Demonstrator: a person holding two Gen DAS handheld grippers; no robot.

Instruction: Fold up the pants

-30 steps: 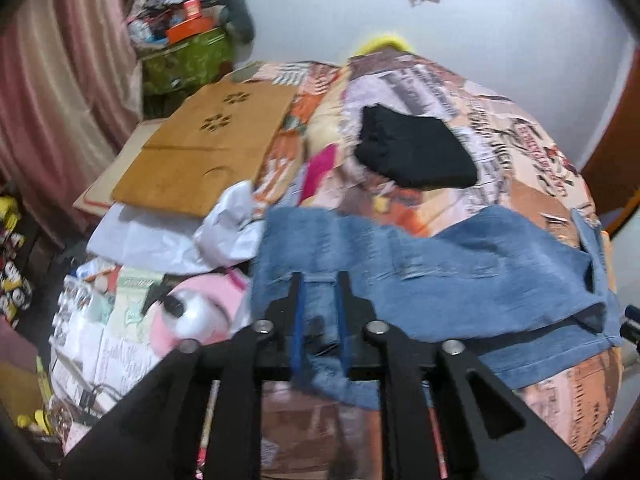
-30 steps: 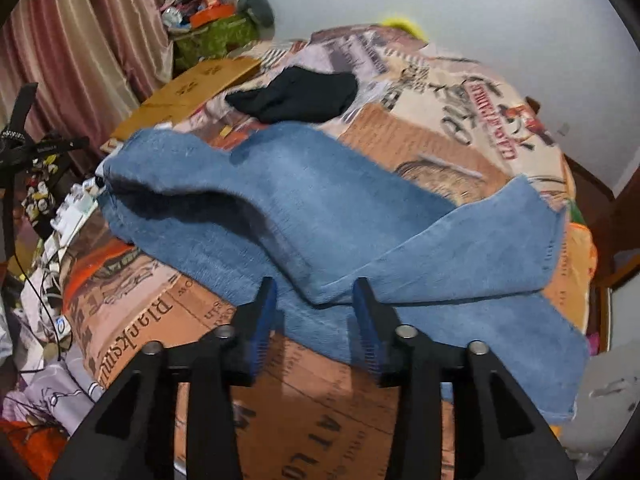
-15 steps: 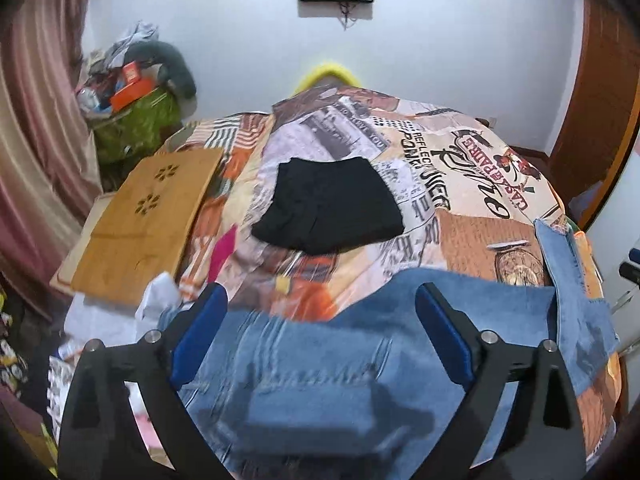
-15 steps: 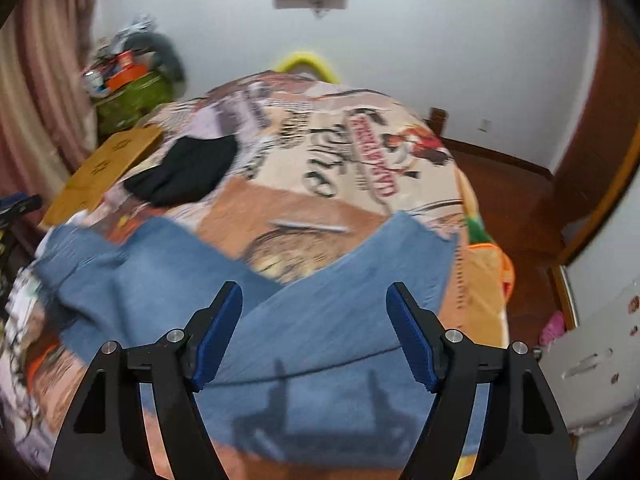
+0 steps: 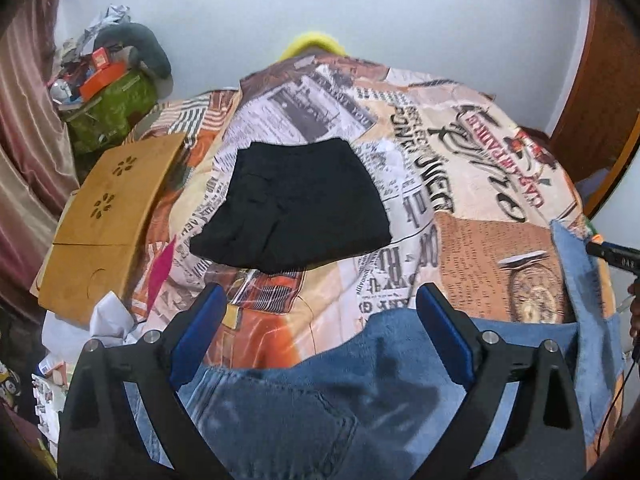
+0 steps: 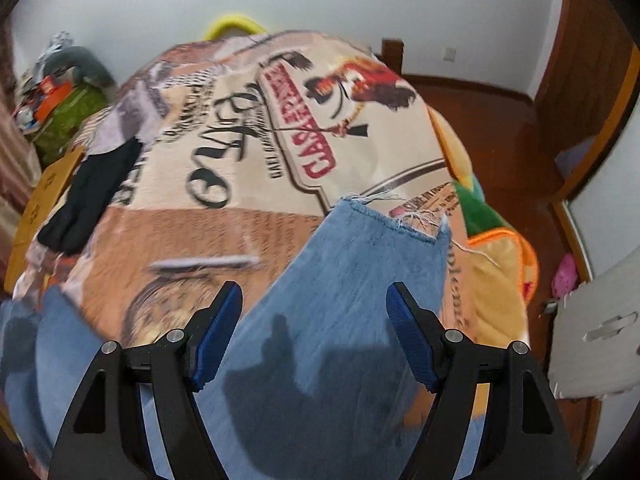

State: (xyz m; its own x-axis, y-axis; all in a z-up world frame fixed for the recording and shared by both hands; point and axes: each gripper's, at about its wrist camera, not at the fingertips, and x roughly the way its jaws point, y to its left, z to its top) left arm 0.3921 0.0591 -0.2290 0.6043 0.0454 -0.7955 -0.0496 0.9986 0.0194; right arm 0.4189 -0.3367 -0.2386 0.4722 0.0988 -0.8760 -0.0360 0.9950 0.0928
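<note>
Blue denim pants [image 5: 304, 396] lie on the printed bedspread [image 5: 400, 152], folded lengthwise. In the left wrist view my left gripper [image 5: 320, 320] is open and empty, held above the waist end with its back pocket. In the right wrist view the leg end [image 6: 360, 280] with a frayed hem lies under my right gripper [image 6: 314, 316], which is open and empty above the denim. The tip of the right gripper shows at the right edge of the left wrist view [image 5: 616, 254].
A folded black garment [image 5: 296, 208] lies further up the bed. A wooden lap board [image 5: 108, 208] and white bags [image 5: 108, 320] sit at the bed's left side. A cluttered green box [image 5: 108, 108] stands at the back left. A wooden floor [image 6: 492, 120] lies right of the bed.
Both grippers let go of the denim, opened wide and lifted up and back. The pants now lie flat on the bed.
</note>
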